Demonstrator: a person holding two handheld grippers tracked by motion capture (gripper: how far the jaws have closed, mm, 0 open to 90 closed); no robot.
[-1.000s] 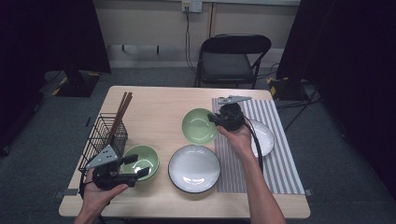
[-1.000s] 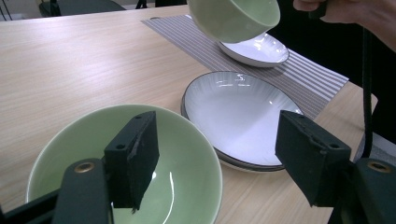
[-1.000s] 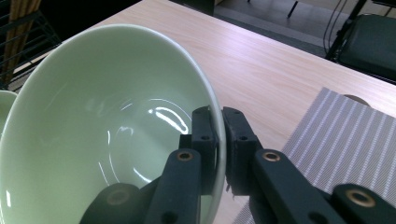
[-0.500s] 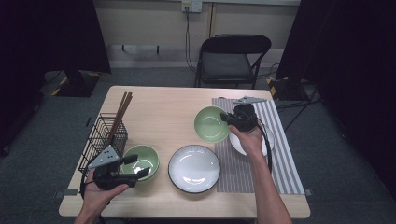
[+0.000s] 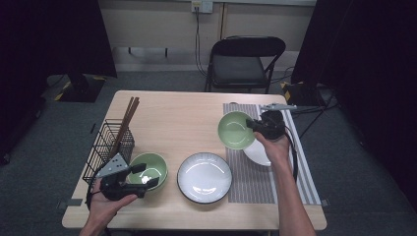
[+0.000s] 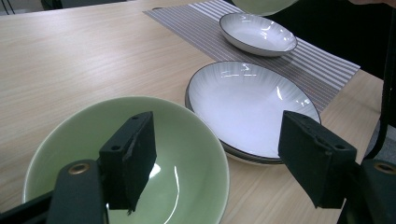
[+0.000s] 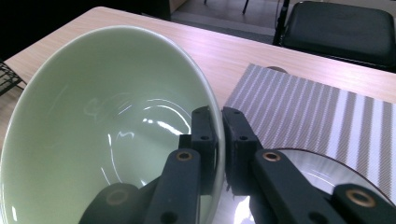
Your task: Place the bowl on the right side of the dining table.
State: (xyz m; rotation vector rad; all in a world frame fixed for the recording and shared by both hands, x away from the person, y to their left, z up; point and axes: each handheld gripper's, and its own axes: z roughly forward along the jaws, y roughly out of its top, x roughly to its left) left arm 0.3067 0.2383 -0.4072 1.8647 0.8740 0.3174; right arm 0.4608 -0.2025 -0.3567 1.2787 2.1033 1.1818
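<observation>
**Left claw open over one green bowl while right claw carries another toward the striped mat**

The left gripper (image 5: 140, 176) sits near the table's front-left corner, its jaws spread apart with nothing between the pads. In the left gripper view the two black jaws straddle the near green bowl (image 6: 126, 158) without pressing on it — the bowl rests flat on the wooden table (image 5: 177, 118). Behind it stands a black wire basket (image 5: 109, 147) with brown chopsticks (image 5: 128, 120) leaning out of it.

At the centre front lies a large white plate (image 5: 204, 177) with a dark rim, untouched.

Further right, the right gripper (image 5: 252, 125) is clamped on the rim of the lifted green bowl (image 5: 235, 130); the right gripper view shows one jaw inside and one outside the wall, pinched tight. Over the last second this bowl has travelled rightward from the bare wood — it now hangs tilted over the left edge of the striped mat (image 5: 275, 167), just above a small white dish (image 5: 258, 152) lying there.

That shift suggests the bowl is being taken to the mat, probably to be set on or beside the white dish. The left hand has kept its place, seemingly waiting to grip its own bowl.
</observation>
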